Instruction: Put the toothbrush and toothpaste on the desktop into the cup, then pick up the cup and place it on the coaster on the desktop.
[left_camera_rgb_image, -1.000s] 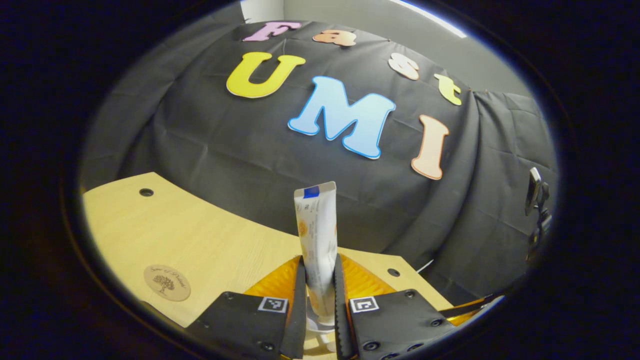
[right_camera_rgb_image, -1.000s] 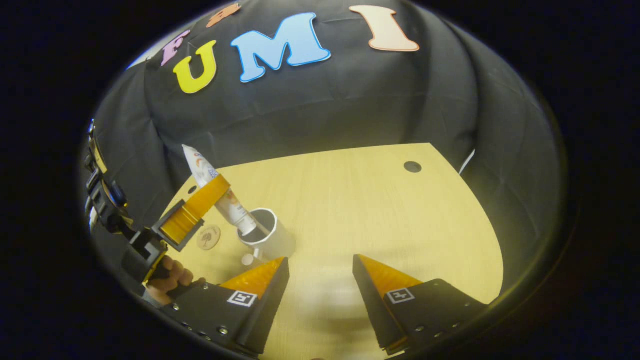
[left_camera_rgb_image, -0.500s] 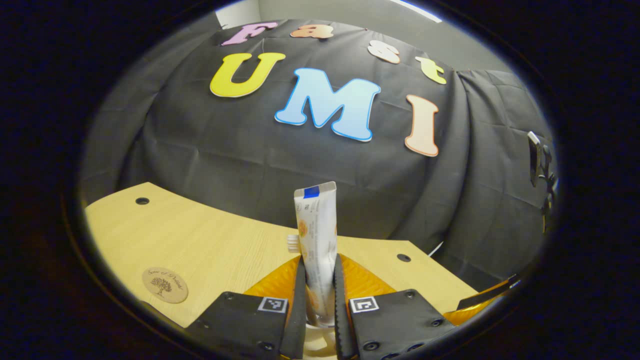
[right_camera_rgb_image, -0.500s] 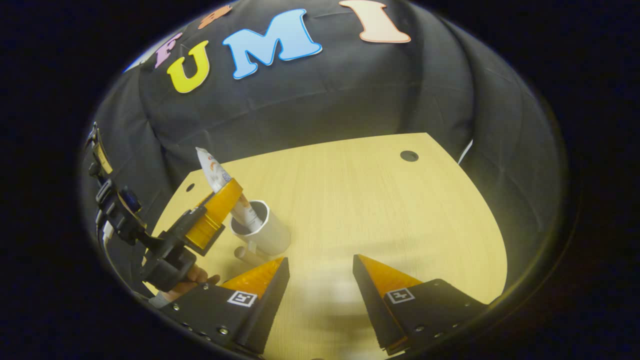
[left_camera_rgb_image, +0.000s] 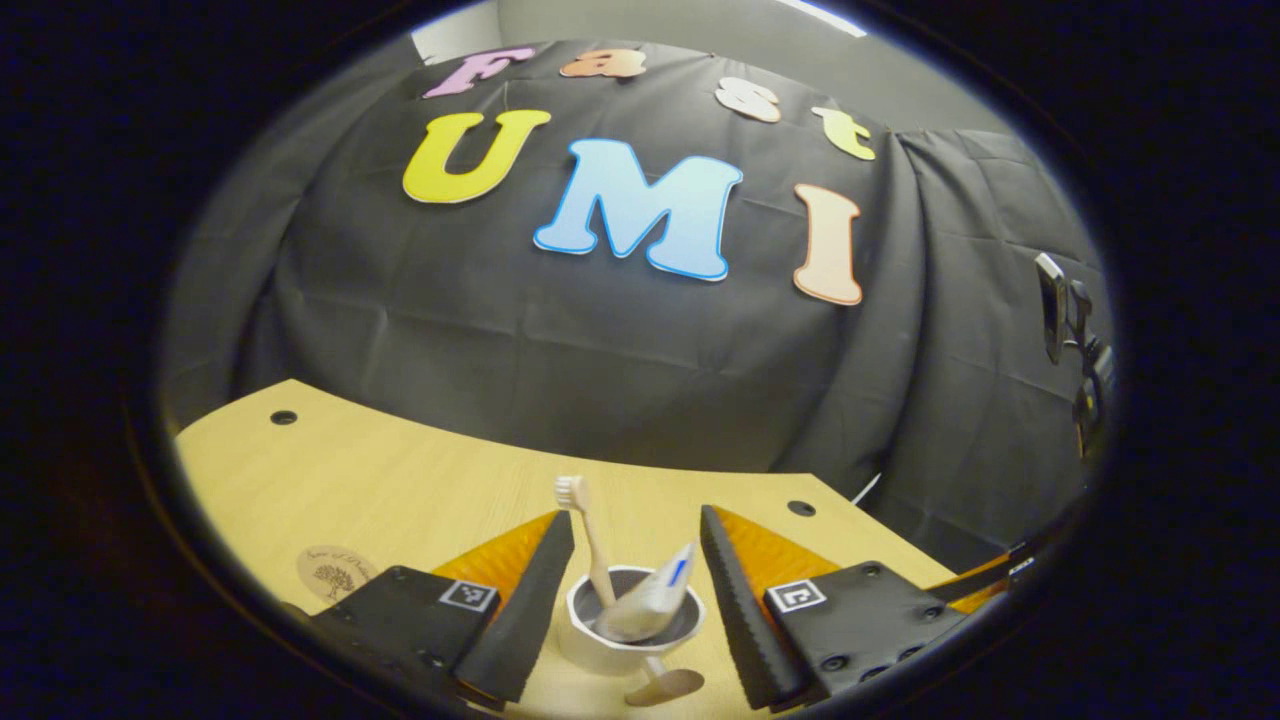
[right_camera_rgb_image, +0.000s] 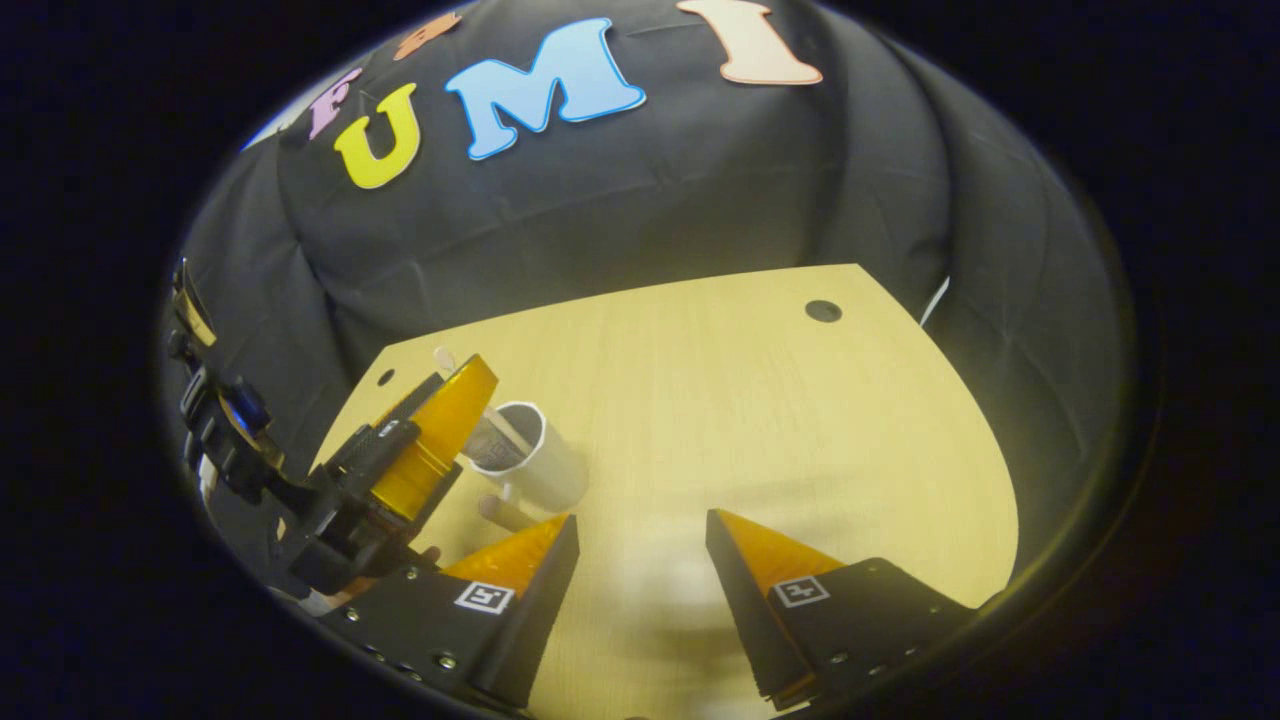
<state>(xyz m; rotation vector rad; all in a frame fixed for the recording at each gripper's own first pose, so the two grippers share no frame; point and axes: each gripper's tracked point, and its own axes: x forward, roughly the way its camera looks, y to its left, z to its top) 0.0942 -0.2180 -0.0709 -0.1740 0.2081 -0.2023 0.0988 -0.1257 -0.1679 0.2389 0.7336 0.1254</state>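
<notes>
Black cloth wall behind, light wood-grain tabletop (left_camera_rgb_image: 400, 480) in front of it, round cable holes near its far corners. I have my left claw (left_camera_rgb_image: 636, 560) spread wide, one finger on each side of the white cup (left_camera_rgb_image: 630, 640), neither touching it as far as I can tell. Cup stands upright on the tabletop, just ahead of the fingers. Toothbrush (left_camera_rgb_image: 590, 545) stands in the cup, bristle head up, leaning left. Toothpaste (left_camera_rgb_image: 655, 603) tube lies slanted across the cup's mouth, blue stripe on its crimped end; print on it too small to read. Coaster (left_camera_rgb_image: 335, 572) sits flat to the left, near the left finger, apart from the cup; it bears a tree emblem with a line of script I can't make out. Square black-and-white marker tags on both fingers.

My right claw (right_camera_rgb_image: 640, 545) is also wide, holding nothing, hanging over bare tabletop (right_camera_rgb_image: 750, 400). From the right gripper view I see the cup (right_camera_rgb_image: 530, 465) off to the left with the left claw's orange finger (right_camera_rgb_image: 435, 440) right beside it, a hand below that claw partly hidden.
</notes>
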